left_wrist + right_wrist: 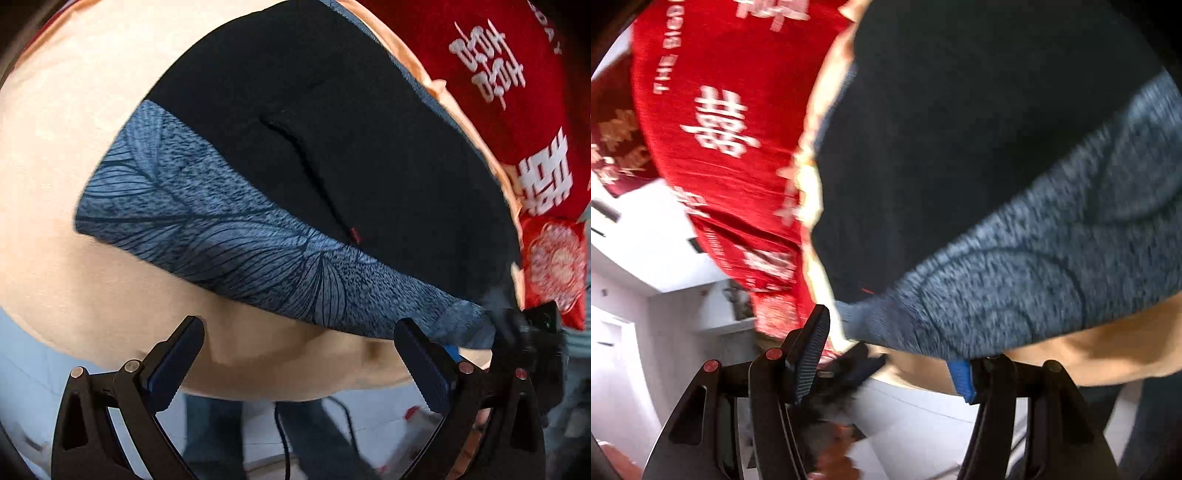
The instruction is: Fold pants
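The pants (303, 122) lie spread on a peach bed sheet (55, 229), black cloth with a blue-grey leaf-print band (207, 229) along the near edge. My left gripper (303, 328) hovers just short of that band, open, with only sheet between its fingers. The right gripper (532, 332) shows as a blurred black shape at the band's right corner. In the right wrist view the right gripper (890, 339) stands with jaws wide apart at that corner of the pants (1015, 277). The cloth drapes over one fingertip and hides it. The other finger (812, 343) is clear of the cloth.
A red blanket with white characters (498, 81) and a red cushion (557, 266) lie past the pants on the right. The bed's near edge (288, 387) drops to a pale floor, with a person's jeans-clad legs (218, 432) and a dark cable (282, 439).
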### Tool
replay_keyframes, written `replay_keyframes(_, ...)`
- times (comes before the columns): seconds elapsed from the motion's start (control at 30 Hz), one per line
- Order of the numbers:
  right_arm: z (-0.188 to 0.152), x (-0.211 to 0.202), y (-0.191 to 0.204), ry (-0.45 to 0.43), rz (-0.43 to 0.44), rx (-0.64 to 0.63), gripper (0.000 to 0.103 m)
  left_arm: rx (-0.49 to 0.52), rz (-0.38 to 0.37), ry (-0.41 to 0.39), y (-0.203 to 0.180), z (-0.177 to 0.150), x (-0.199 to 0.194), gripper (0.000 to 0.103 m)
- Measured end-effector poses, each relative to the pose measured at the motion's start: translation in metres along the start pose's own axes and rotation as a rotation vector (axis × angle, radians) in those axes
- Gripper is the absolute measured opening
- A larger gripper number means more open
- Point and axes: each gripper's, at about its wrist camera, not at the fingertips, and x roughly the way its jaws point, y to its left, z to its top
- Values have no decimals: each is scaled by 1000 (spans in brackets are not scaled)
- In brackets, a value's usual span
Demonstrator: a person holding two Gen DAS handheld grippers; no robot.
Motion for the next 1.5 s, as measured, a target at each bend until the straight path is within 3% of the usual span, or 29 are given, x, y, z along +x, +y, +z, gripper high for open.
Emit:
replay_keyframes(0.17, 3, -12, 30, -3, 75, -50, 64, -173, -130, -54, 3, 17, 6, 103)
replay_keyframes(0.3, 1, -10, 28, 18, 73, -56, 64, -254, -176, -93, 10, 26, 3, 103)
replay_keyframes(0.47, 1, -16, -20, 10, 16, -2, 64, -155, -96, -91, -3, 34, 3, 88)
replay_keyframes(0.53, 1, -25, -45, -29, 9, 52, 64, -134, -89, -84, 0, 32, -1, 86)
replay_keyframes(0.67, 4, -36, -78, -74, 95, 149, 64, -112, -68, -73, 3, 33, -2, 77)
replay_keyframes(0.7, 4, -36, -80, -81, 116, 166, 62, -103, -48, -74, 3, 32, -4, 67)
replay_keyframes(0.77, 5, -35, -82, -89, 191, 217, 38, -90, -24, -77, 7, 32, -7, 49)
replay_keyframes(0.8, 5, -37, -81, -102, 219, 243, 18, -89, -23, -77, 16, 27, -14, 29)
replay_keyframes(0.83, 4, -39, -79, -120, 236, 265, 14, -91, -29, -68, 19, 27, -15, 23)
replay_keyframes(0.93, 4, -52, -52, -123, 177, 229, 11, -106, -56, -66, 19, 31, -27, 23)
replay_keyframes(1.1, 17, -77, 13, -65, -2, 38, 11, 5, -38, -126, -16, 39, -68, 23)
replay_keyframes(1.2, 36, -83, 41, -29, -37, -17, 11, 45, -37, -153, -39, 58, -85, 23)
replay_keyframes(1.33, 78, -84, 68, 20, -68, -82, 12, 93, -16, -195, -71, 92, -96, 23)
replay_keyframes(1.5, 157, -52, 108, 112, -130, -144, 15, 131, 45, -242, -107, 155, -85, 23)
